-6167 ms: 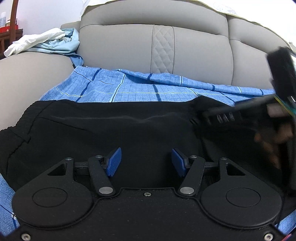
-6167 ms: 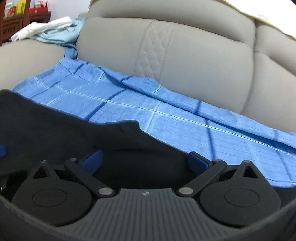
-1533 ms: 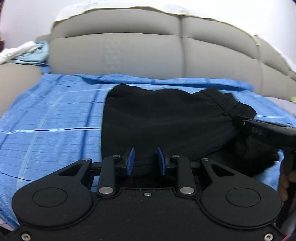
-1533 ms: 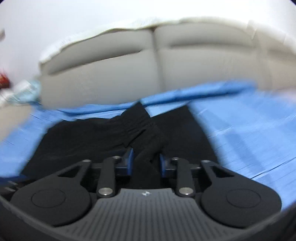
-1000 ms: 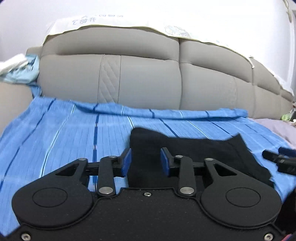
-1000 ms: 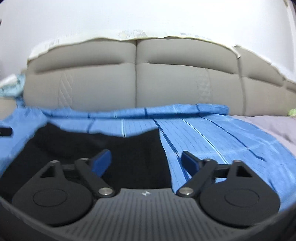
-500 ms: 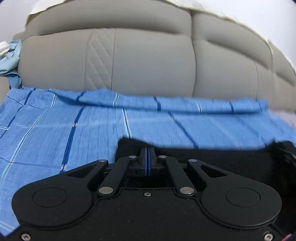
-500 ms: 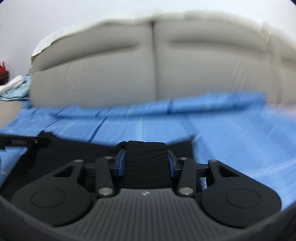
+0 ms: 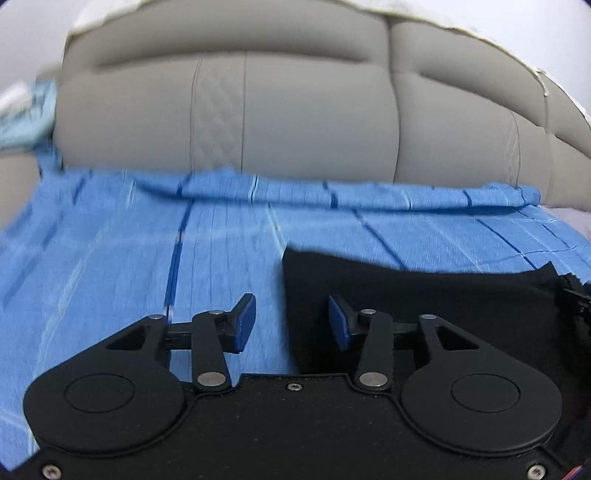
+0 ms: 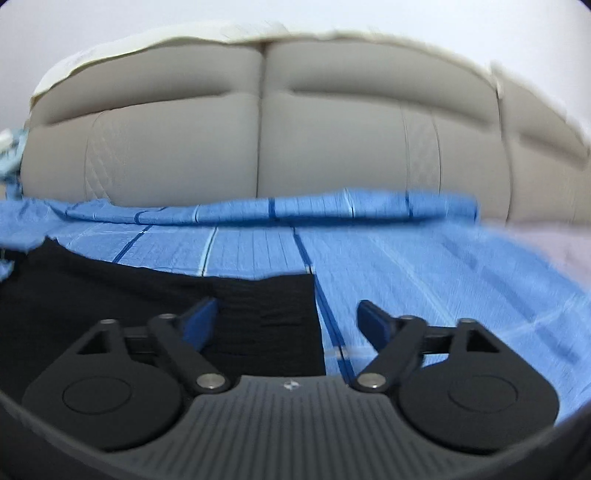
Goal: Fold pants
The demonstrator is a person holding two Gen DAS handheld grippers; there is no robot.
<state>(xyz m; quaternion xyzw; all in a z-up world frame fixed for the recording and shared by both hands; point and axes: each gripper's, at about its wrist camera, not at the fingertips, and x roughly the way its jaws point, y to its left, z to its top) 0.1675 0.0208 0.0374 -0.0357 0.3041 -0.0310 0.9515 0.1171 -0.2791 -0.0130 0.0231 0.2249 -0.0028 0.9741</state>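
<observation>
Two blue-padded fingers (image 9: 243, 323) of the left gripper (image 9: 291, 322) stand wide apart in the left wrist view, holding nothing; one finger is over the blue sheet (image 9: 110, 258), the other over the black cloth; one pair of black pants (image 9: 424, 306) lies folded flat on that sheet, filling the lower right of the view, with its left edge running down between the two fingers and its far edge straight across; whether the pads touch the cloth cannot be told; one grey sofa back (image 9: 295, 110) rises behind, split by seams into three cushions in view, with one quilted strip on the nearest cushion; a pale cover (image 9: 480, 35) lies along its top; one bundle of light cloth (image 9: 22, 122) sits at the far left, blurred; a dark part at the far right edge is too cut off to name.

One right gripper (image 10: 286, 315) shows in the right wrist view, its two fingers (image 10: 201, 317) spread wide with nothing between them but the cloth below; the pants (image 10: 147, 306) lie at the lower left here, their right edge running down between the fingers, so the left finger is over black cloth and the right finger over the sheet (image 10: 443, 266); the sheet carries dark and pale stripes and bunches into one long roll against the sofa back (image 10: 258, 129); the pale cover (image 10: 147, 40) edges the top of the sofa.
</observation>
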